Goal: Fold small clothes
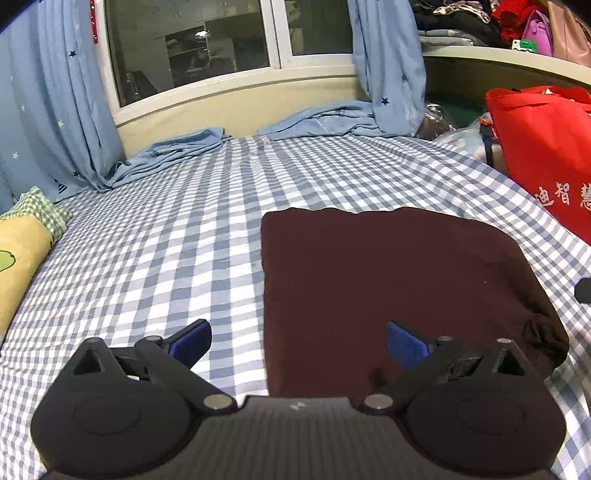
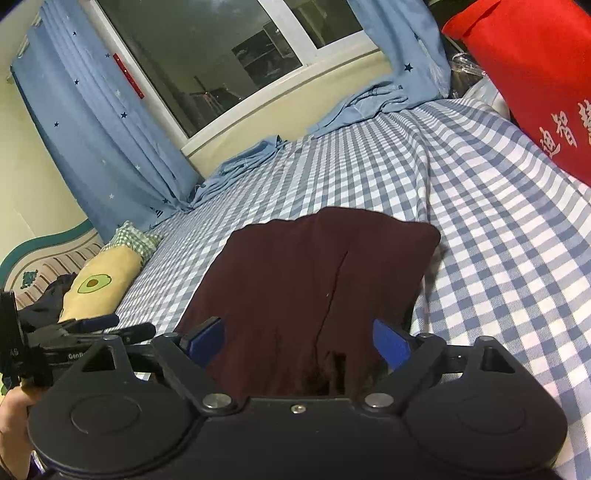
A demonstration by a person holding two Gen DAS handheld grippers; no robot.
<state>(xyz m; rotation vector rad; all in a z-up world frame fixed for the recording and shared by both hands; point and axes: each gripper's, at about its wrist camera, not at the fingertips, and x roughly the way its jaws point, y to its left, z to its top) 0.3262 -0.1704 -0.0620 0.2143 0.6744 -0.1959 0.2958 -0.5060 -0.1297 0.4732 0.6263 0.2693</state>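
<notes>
A dark maroon garment (image 1: 388, 273) lies folded into a rough rectangle on the blue-and-white checked bed sheet (image 1: 166, 240). In the left wrist view my left gripper (image 1: 299, 343) hovers open over the garment's near left edge. One blue pad is over the sheet and the other over the cloth, and neither presses on anything. In the right wrist view the same garment (image 2: 314, 277) runs away from the camera with a seam down its middle. My right gripper (image 2: 298, 343) stands open astride its near end without pinching it. The left gripper (image 2: 129, 324) shows at the left, held by a hand (image 2: 14, 413).
A red tote bag (image 1: 546, 155) stands at the bed's right side. A yellow avocado pillow (image 2: 99, 288) lies at the left. Blue star curtains (image 1: 48, 122) pool on the sheet under the window (image 1: 192, 48). A cluttered shelf (image 1: 498, 33) sits at the back right.
</notes>
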